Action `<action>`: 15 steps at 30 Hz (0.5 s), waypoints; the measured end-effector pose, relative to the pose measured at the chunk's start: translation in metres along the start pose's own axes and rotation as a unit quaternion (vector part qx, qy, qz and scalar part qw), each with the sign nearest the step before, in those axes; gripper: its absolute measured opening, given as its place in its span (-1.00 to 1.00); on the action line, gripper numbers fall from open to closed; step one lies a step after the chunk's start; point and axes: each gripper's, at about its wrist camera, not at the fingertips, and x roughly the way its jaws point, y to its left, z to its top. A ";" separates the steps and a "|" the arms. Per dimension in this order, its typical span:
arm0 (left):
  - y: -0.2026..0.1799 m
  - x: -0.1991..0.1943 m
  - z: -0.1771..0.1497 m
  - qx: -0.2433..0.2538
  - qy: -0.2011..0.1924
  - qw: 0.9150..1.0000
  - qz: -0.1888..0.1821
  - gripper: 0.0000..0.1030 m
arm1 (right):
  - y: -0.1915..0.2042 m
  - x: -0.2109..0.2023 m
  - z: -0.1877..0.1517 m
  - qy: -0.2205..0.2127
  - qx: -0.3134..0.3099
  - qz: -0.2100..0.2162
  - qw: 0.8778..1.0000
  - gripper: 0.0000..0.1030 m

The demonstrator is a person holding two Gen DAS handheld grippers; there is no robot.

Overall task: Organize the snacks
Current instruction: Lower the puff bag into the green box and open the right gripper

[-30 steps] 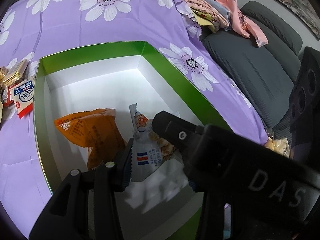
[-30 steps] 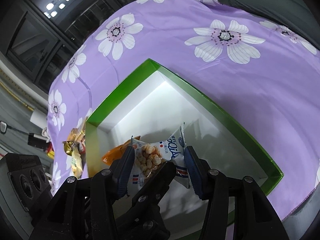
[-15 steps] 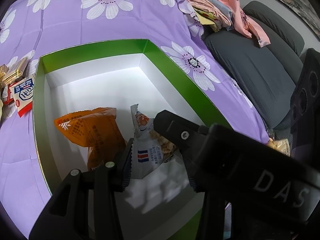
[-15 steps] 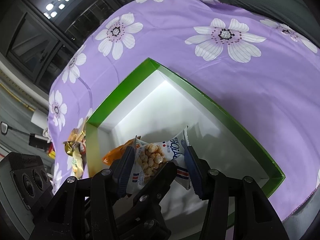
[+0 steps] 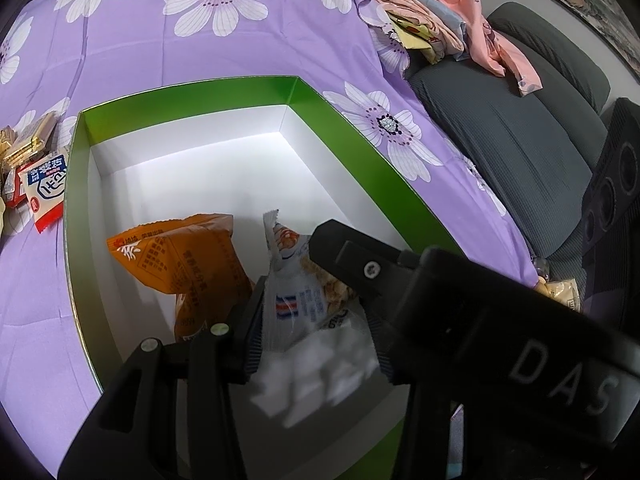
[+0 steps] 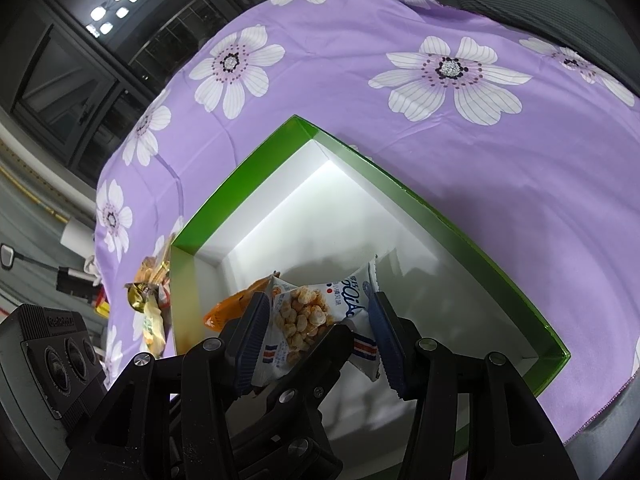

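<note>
In the left wrist view, the purple flowered cloth [image 5: 280,64] covers the work surface from 9 o'clock round to 2 o'clock. A grey sofa [image 5: 520,152] stands at 3 o'clock, with a heap of clothes [image 5: 440,20] on it at 1 o'clock. The green box [image 5: 360,148], white inside, lies on the cloth and fills the centre of the view. Look in the near part of the box for the orange packet [image 5: 180,260], at 8 o'clock from the centre. The white snack packet [image 5: 296,304] stands on edge just to the right of it, at 6 o'clock, and appears to touch it. Loose snacks [image 5: 40,184] lie on the cloth outside the box wall at 9 o'clock. In the right wrist view, the right gripper [image 6: 320,312] is clamped across the width of the white snack packet, with one pad on each side edge. The left gripper [image 5: 316,320] straddles the same packet. Its left pad lies against the packet edge. The right gripper's body hides its other pad, so you cannot tell whether it grips or stands free.
</note>
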 end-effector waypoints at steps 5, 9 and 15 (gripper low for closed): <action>0.000 0.000 0.000 0.000 0.000 1.000 0.000 -0.13 | -0.001 0.001 0.000 0.001 -0.001 0.000 1.000 0.07; 0.000 0.000 0.000 0.000 0.000 1.000 0.000 -0.16 | -0.002 0.001 0.000 0.002 -0.001 0.000 1.000 0.07; 0.000 0.000 0.000 -0.001 -0.001 1.000 -0.001 -0.16 | -0.002 0.001 0.000 0.002 -0.001 0.000 1.000 0.07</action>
